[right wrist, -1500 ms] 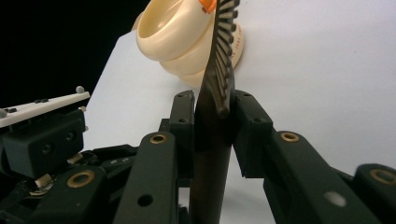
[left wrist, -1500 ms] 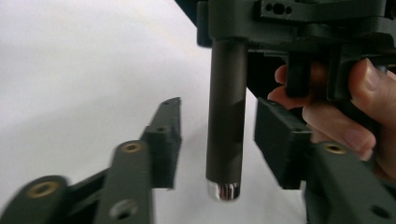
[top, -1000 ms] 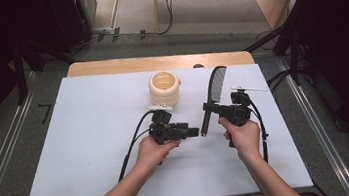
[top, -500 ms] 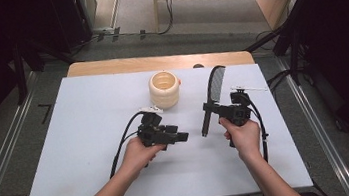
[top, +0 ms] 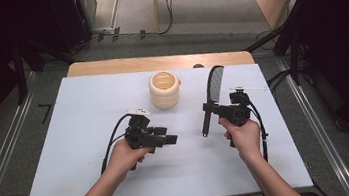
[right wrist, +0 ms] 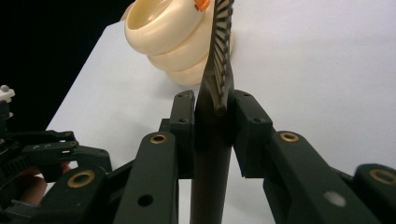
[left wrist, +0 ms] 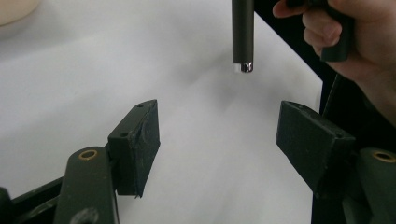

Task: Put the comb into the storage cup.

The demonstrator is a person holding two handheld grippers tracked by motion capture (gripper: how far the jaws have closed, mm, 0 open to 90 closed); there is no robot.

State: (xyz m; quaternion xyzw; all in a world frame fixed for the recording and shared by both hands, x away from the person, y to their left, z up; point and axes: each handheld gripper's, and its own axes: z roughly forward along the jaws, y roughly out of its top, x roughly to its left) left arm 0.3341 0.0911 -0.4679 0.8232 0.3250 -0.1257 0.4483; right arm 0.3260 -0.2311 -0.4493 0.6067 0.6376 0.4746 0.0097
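Two grippers: right gripper [top: 212, 109] clenches the comb [top: 214, 90] at its handle, long axis running away; left gripper [top: 171, 139], released, stands beside the handle's free end.

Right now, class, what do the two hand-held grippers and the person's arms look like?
Both the left gripper and the right gripper are black, with blocky flat pads on jointed links bearing brass-coloured rivets. A black cable loops from the left one. Each carries a small white piece on top. The forearms are bare, no sleeves.
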